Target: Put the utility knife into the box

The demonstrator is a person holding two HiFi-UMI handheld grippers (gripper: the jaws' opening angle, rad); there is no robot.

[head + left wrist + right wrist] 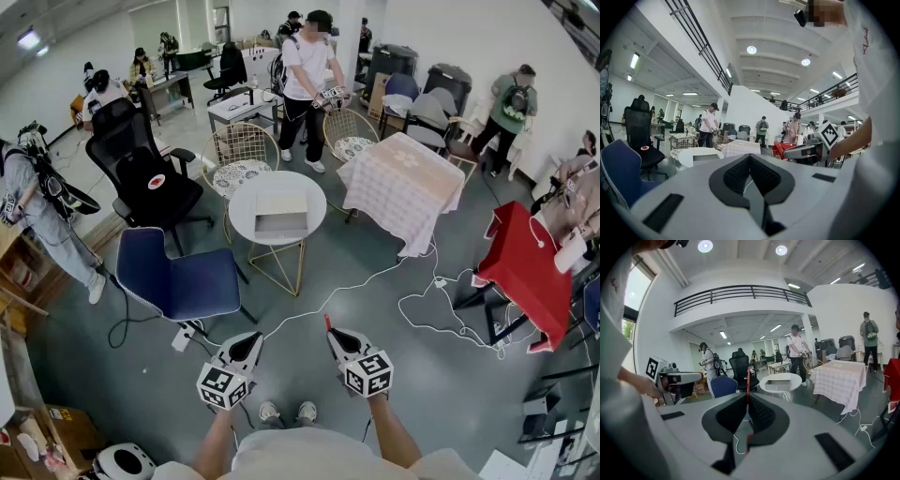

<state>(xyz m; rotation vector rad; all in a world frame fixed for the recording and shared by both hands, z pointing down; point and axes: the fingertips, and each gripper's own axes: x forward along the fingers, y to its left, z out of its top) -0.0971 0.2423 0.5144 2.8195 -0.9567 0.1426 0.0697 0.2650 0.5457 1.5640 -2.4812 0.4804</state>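
The step in hand looks like the carry: the utility knife [748, 380] is picked up and not yet delivered. The right gripper [330, 330] is pinching it, with the thin red body standing up out of the pressed jaws. The left gripper [253, 339] is pressed together with nothing in it, held beside the right one at the bottom centre of the head view.

The box [281, 225] lies open on the round white tabletop [246, 208] at the middle of the head view, well apart from both grippers. Grey floor lies between, with a white cable [375, 277] trailing across it. The next move probably calls for walking up to the tabletop, bringing the right gripper over the open box, lowering the knife in and only then releasing. The blue chair [178, 277] at lower left stands near that path.

Only the head view shows the gap to the box and the floor between. Of the knife it shows just a red tip. The right gripper view shows the knife held between the pads and the box ahead, slightly right of centre. The left gripper view confirms that its jaws hold nothing.
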